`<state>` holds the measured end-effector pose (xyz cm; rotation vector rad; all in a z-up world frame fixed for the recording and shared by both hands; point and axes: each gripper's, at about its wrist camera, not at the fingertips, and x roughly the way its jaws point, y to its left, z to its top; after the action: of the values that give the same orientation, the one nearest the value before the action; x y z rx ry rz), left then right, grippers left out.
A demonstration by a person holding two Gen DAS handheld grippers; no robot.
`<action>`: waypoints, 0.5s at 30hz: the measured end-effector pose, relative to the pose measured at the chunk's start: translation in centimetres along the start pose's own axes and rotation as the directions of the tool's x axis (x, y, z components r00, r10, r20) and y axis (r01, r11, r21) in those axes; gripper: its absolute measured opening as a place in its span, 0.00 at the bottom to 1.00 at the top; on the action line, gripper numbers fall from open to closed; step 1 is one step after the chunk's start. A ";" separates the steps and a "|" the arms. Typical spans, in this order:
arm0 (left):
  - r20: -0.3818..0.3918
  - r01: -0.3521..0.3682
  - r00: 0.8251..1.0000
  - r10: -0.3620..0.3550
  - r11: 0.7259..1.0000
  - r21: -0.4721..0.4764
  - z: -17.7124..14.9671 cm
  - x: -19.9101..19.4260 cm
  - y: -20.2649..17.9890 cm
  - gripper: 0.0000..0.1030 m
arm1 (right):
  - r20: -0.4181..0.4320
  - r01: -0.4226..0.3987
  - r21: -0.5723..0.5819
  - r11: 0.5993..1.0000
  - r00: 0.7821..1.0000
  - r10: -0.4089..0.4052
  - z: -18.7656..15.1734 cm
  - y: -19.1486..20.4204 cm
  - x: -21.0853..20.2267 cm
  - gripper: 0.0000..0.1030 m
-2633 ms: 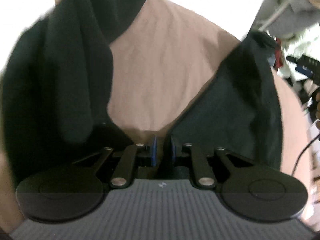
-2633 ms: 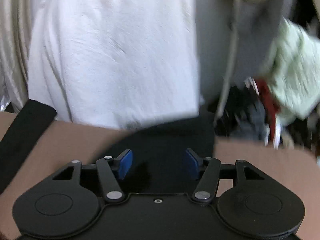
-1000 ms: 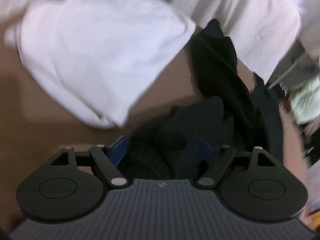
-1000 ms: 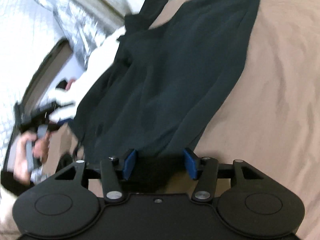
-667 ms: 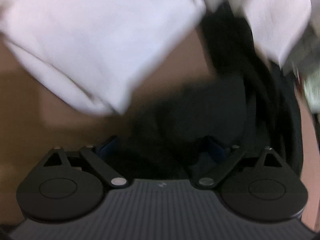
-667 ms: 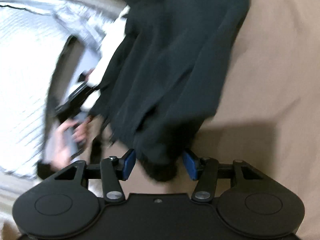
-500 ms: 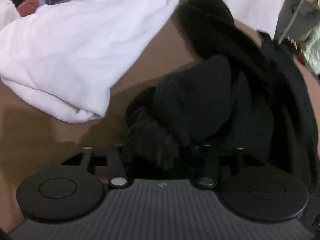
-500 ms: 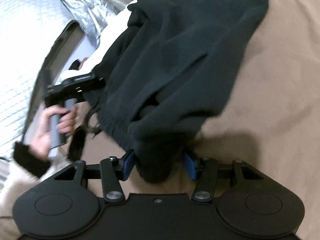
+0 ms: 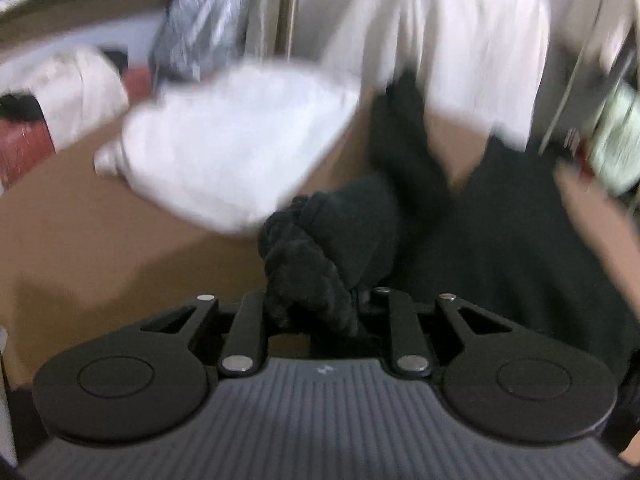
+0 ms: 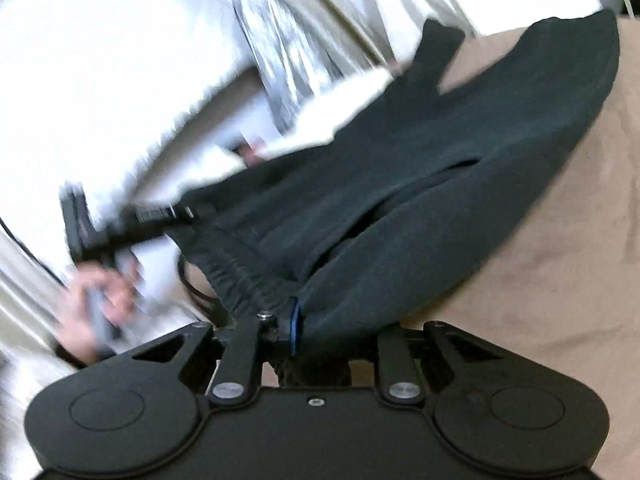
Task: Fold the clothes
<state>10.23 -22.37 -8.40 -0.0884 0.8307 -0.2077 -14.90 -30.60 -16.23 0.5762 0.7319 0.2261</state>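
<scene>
A black garment (image 9: pixel 500 240) lies spread over the tan bed cover (image 9: pixel 100 240). My left gripper (image 9: pixel 316 304) has its jaws closing, and a bunched ribbed edge of the garment is pinched between them. In the right wrist view the same garment (image 10: pixel 420 184) hangs stretched between both grippers, its gathered waistband raised off the cover. My right gripper (image 10: pixel 320 332) is closing too, its blue pad (image 10: pixel 294 324) pressed into the black cloth. A hand (image 10: pixel 92 292) holds the left gripper (image 10: pixel 182 214) at the waistband's far end.
A folded white garment (image 9: pixel 232 152) lies on the cover just left of the black one. White cloth (image 9: pixel 460 40) hangs behind it. A silver quilted sheet (image 10: pixel 280 52), a red item (image 9: pixel 20 148) and a pale green item (image 9: pixel 616 140) sit around the edges.
Both pairs of jaws have gone from wide to narrow and now pinch the black garment. Both grippers have risen, lifting and stretching the waistband between them.
</scene>
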 end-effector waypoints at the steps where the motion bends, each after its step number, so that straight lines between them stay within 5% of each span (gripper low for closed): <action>1: -0.026 -0.018 1.000 0.018 1.000 -0.008 -0.6 0.6 0.2 0.18 | -0.034 0.026 0.019 0.999 0.999 -0.026 -0.5 -0.3 1.1 0.21; 3: -0.049 -0.038 0.998 0.037 0.999 -0.014 -1.4 1.0 0.5 0.18 | -0.079 0.070 0.035 0.997 0.995 -0.067 -1.4 -0.4 2.8 0.21; 7: 0.019 0.001 1.000 -0.001 1.000 0.013 -1.3 -2.2 0.5 0.19 | -0.035 0.015 -0.003 1.000 0.999 -0.015 -0.9 1.4 2.0 0.21; 9: -0.036 -0.004 0.999 0.005 1.000 0.017 -1.8 -0.9 0.6 0.20 | -0.051 0.003 0.046 0.999 0.999 0.000 -0.4 1.0 2.6 0.21; 12: -0.162 -0.025 0.986 0.029 0.999 0.024 -2.6 1.3 0.8 0.27 | -0.163 0.101 0.041 0.994 0.982 -0.093 -1.7 -0.3 4.5 0.26; 15: -0.137 0.107 0.985 -0.105 0.994 0.007 -1.9 -0.8 1.2 0.31 | -0.194 0.130 0.032 0.991 0.973 -0.122 -1.3 0.5 5.4 0.29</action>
<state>8.50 -21.04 -9.26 -0.1056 0.9612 -0.3223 -11.81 -27.56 -19.77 0.5526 0.9589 0.1485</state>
